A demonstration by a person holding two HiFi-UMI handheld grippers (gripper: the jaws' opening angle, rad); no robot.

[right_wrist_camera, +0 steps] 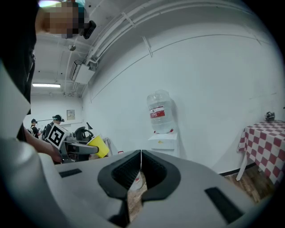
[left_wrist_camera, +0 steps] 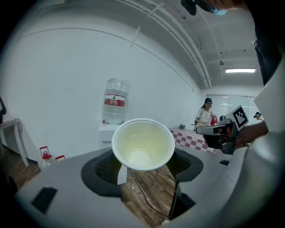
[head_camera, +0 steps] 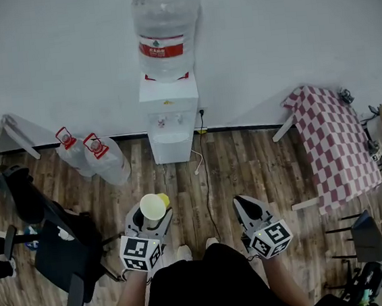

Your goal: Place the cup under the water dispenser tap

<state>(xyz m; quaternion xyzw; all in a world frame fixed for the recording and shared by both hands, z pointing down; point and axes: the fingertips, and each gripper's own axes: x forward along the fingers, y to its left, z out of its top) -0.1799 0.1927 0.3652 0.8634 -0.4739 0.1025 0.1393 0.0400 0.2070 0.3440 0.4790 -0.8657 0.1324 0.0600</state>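
My left gripper (head_camera: 152, 219) is shut on a yellow paper cup (head_camera: 154, 206), held upright with its pale empty inside facing up. In the left gripper view the cup (left_wrist_camera: 143, 144) fills the gap between the jaws. The white water dispenser (head_camera: 170, 117) stands against the far wall with a big clear bottle (head_camera: 164, 31) on top; its tap recess (head_camera: 167, 123) faces me, well ahead of the cup. My right gripper (head_camera: 249, 212) hangs shut and empty to the right; its jaws meet in the right gripper view (right_wrist_camera: 140, 156), where the dispenser (right_wrist_camera: 162, 140) shows ahead.
Two spare water bottles (head_camera: 96, 157) lie on the wood floor left of the dispenser. A black office chair (head_camera: 54, 241) is at my left. A checked-cloth table (head_camera: 331, 141) stands at the right. A white cable (head_camera: 203, 175) runs along the floor from the dispenser.
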